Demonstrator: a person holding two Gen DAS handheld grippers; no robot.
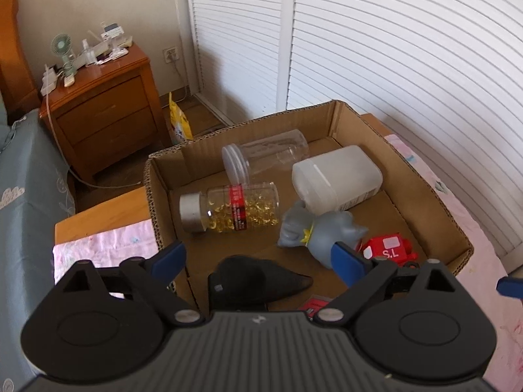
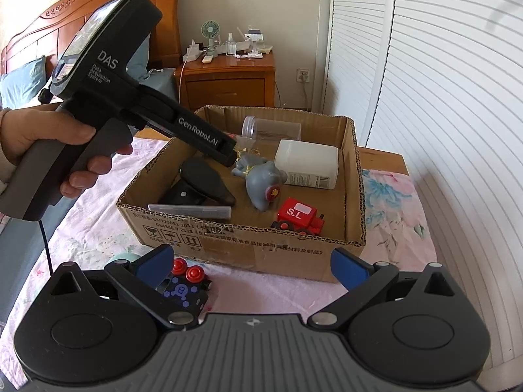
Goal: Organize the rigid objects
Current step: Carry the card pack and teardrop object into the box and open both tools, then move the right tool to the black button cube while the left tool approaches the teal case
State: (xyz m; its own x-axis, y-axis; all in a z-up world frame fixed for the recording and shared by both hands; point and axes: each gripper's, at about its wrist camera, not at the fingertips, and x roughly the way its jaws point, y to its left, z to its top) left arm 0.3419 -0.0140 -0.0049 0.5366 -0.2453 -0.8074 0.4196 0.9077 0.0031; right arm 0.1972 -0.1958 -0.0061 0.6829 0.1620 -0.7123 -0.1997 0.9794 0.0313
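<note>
Wide-spread and empty, the left gripper (image 1: 258,261) hangs over the cardboard box (image 1: 456,225), a black oval case (image 1: 258,276) below it. At one o'clock lies a grey toy figure (image 1: 322,233); at eleven, a capsule bottle (image 1: 228,207). Equally spread and empty, the right gripper (image 2: 253,263) sits outside the box, a small dark toy (image 2: 183,289) by its left finger.

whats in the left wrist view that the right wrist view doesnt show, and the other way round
Only the left wrist view: the capsule bottle lying in the box.
Only the right wrist view: the blue toy car outside the box, and the hand holding the left gripper.
Both: the cardboard box, grey toy, red toy train, white container.
</note>
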